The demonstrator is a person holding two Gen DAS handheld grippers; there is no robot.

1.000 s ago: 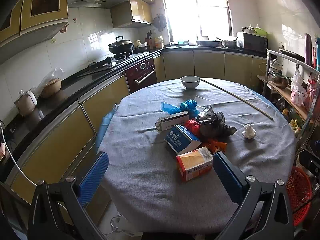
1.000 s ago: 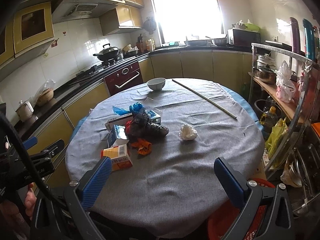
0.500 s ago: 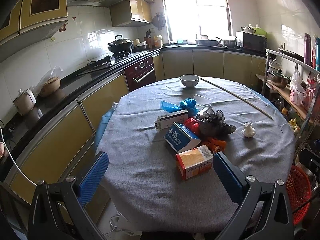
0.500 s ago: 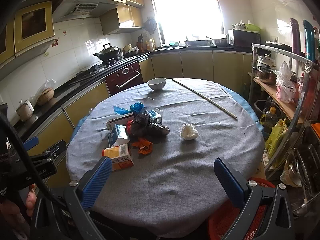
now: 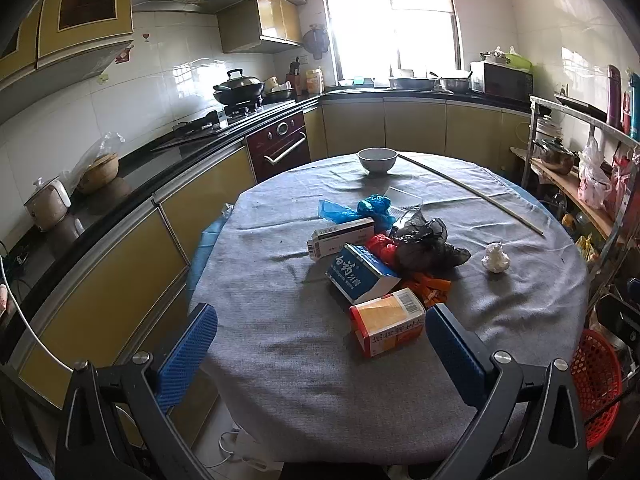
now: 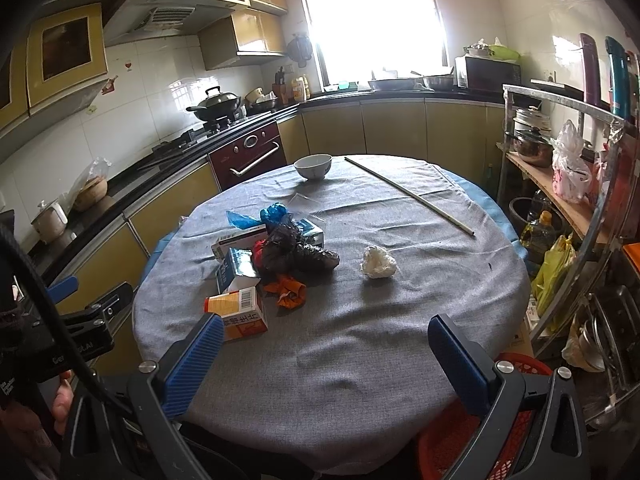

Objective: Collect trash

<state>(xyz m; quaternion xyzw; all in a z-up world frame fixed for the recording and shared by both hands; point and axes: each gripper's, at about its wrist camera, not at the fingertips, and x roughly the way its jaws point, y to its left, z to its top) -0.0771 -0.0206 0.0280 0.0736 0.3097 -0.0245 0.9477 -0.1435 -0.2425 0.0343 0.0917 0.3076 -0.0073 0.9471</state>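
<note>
A round table (image 5: 280,360) under a grey cloth fills both views. Beside it at 4 o'clock in the left wrist view stands a red mesh basket (image 5: 596,380) on the floor, below the table's edge; the right wrist view shows it at 5 o'clock, partly behind that gripper's frame.

The left gripper (image 5: 320,344) hovers over the table's near edge with its blue pads spread wide and nothing between them. The right gripper (image 6: 326,354) is likewise gaping and empty above the near rim.

The trash lies heaped near the table's centre. A crumpled black plastic bag (image 5: 426,242) sits at the heap's 2 o'clock side, touching a red wrapper (image 5: 378,246). A blue carton (image 5: 360,272) lies at the middle, with an orange-and-white carton (image 5: 388,322) nearest the left gripper at 6 o'clock. A long white box (image 5: 340,236) lies at 10 o'clock, and a crumpled blue plastic bag (image 5: 360,210) at 12 o'clock. Orange scraps (image 5: 430,286) poke out at 4 o'clock.

A thin long stick (image 5: 472,194) lies across the far right part of the cloth. A white bowl (image 5: 377,160) stands at the far edge at 12 o'clock. A ball of white tissue (image 5: 496,257) sits apart, at 3 o'clock from the heap.
</note>
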